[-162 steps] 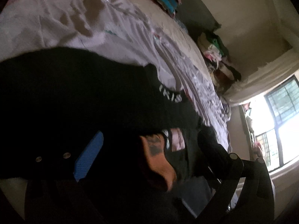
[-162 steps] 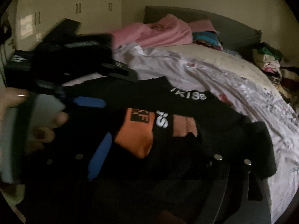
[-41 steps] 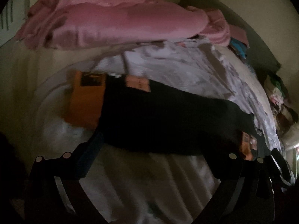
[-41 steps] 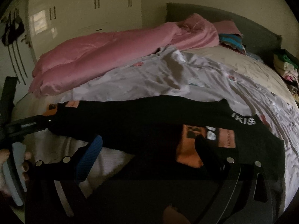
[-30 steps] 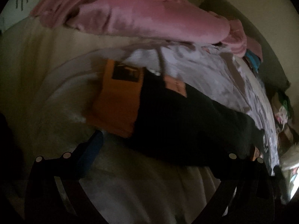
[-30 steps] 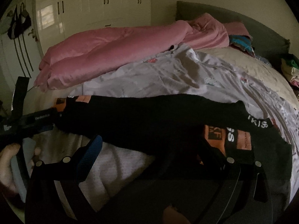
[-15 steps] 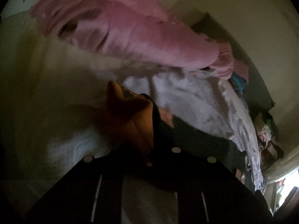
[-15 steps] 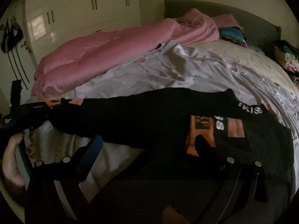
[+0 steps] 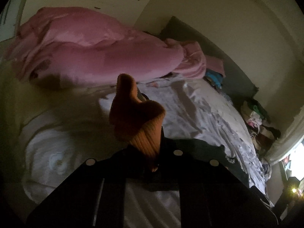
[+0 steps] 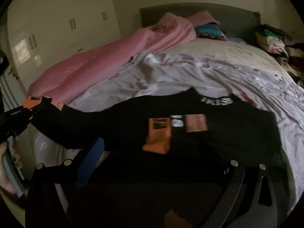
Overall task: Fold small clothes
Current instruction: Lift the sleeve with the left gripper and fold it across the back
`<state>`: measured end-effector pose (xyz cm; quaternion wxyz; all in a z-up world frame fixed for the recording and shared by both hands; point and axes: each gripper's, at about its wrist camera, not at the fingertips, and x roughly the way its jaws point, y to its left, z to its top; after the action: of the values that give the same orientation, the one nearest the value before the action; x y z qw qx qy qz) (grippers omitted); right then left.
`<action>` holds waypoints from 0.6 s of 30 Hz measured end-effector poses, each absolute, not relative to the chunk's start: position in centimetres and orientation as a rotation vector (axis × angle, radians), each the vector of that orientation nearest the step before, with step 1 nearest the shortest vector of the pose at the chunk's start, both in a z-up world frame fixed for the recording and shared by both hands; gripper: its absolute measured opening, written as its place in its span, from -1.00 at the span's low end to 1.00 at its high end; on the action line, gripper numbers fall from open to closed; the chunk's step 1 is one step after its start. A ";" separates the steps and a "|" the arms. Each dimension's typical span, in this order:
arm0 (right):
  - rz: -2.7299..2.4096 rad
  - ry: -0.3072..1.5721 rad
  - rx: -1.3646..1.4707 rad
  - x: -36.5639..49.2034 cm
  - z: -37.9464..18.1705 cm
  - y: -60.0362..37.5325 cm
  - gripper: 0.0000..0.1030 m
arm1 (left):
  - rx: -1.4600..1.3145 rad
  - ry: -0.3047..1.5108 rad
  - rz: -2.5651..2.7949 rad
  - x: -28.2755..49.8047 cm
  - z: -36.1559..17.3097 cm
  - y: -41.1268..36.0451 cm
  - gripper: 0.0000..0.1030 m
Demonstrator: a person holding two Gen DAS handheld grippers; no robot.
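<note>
Left gripper [image 9: 152,159] is clamped shut on the orange ribbed cuff [image 9: 140,121] of the black sweater [image 10: 190,133]; the cuff bunches up and pokes out toward 12 o'clock between the closed fingers in the left wrist view. In the right wrist view the same gripper [image 10: 22,114] sits at 9 o'clock, cuff [image 10: 33,102] pinched, sleeve [image 10: 85,125] stretched out from the body and lifted off the bed. Right gripper [image 10: 161,163] is spread wide, blue-padded finger [image 10: 91,155] at 8 o'clock and dark finger at 4 o'clock, with the sweater's lower body between them; cannot tell whether it touches the fabric, nothing gripped. Sweater body lies flat on the wrinkled white sheet [image 10: 190,72], white "KISS" lettering [image 10: 216,100] at the collar toward 1 o'clock, the other orange cuff [image 10: 157,134] folded onto the chest centre beside a peach patch [image 10: 196,122]. Pink duvet [image 10: 106,62] heaped at 10–11 o'clock, just beyond the sheet. Stacked clothes [image 10: 273,41] at 2 o'clock by the grey headboard [image 10: 228,15]. White wardrobe [image 10: 57,22] at 10 o'clock.
</note>
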<state>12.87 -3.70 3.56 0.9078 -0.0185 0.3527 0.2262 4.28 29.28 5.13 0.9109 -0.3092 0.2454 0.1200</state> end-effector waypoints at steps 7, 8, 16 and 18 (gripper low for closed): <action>0.391 0.707 0.036 13.0 4.7 -8.8 0.91 | -0.582 0.499 0.164 6.1 7.7 25.8 -0.92; 0.380 0.705 0.047 13.0 4.8 -9.5 0.91 | -0.570 0.499 0.147 6.6 8.3 25.1 -0.92; 0.315 0.688 0.111 12.8 5.4 -14.0 0.91 | -0.515 0.498 0.036 9.5 10.9 20.2 -0.92; 0.302 0.685 0.126 12.7 5.4 -15.0 0.91 | -0.498 0.502 0.006 10.2 11.4 18.8 -0.92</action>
<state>12.69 -15.00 5.42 0.9288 0.0615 0.3343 0.1475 10.19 18.77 11.41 0.9381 -0.2439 0.2460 0.0029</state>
